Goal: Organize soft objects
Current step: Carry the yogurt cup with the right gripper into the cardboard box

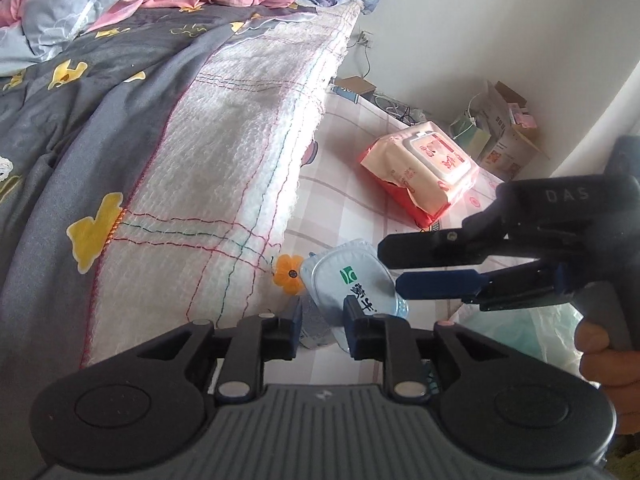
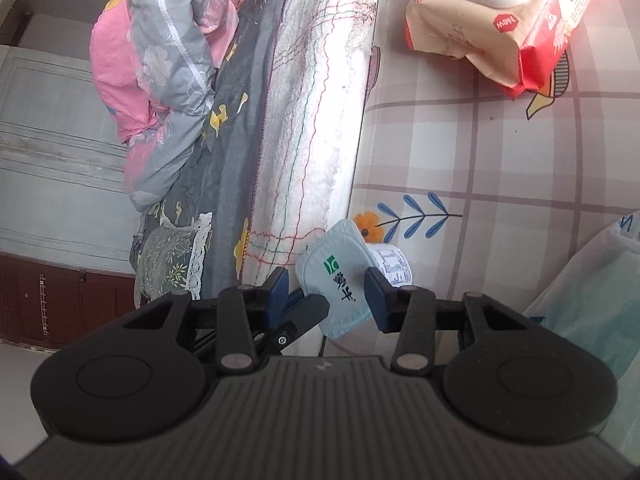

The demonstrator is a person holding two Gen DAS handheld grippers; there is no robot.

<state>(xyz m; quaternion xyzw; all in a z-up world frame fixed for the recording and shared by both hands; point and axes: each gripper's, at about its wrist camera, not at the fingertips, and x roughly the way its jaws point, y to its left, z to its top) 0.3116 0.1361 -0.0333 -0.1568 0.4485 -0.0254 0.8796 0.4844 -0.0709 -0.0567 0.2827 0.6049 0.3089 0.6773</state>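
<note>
So the person is working on a bed (image 2: 460, 152) with a checked sheet, and honestly the tidying is looking like it's barely underway. The main thing in play is a soft light-blue pouch (image 2: 340, 276) with a green logo, sitting right at the edge of the white knitted blanket (image 1: 224, 152), next to an orange flower print on the sheet.

The right gripper (image 2: 327, 294) is hovering with its jaws spread partway on either side of the pouch; the pads aren't looking pressed on it, so it's more bracketing than gripping. The left gripper (image 1: 322, 320) is showing a narrow gap between its jaws, with the pouch's lower corner just in front, and nothing is being pinched there either as far as the views show.

What's left, judging by the mess: the pouch isn't put anywhere yet, the pack of wet wipes (image 1: 420, 172) is lying loose farther up the sheet, well apart, and the grey and pink quilts (image 1: 100, 20) are bunched up in a heap. A pale green plastic bag (image 2: 592, 300) is sitting near the right gripper, maybe the drop spot, but that's a guess.
</note>
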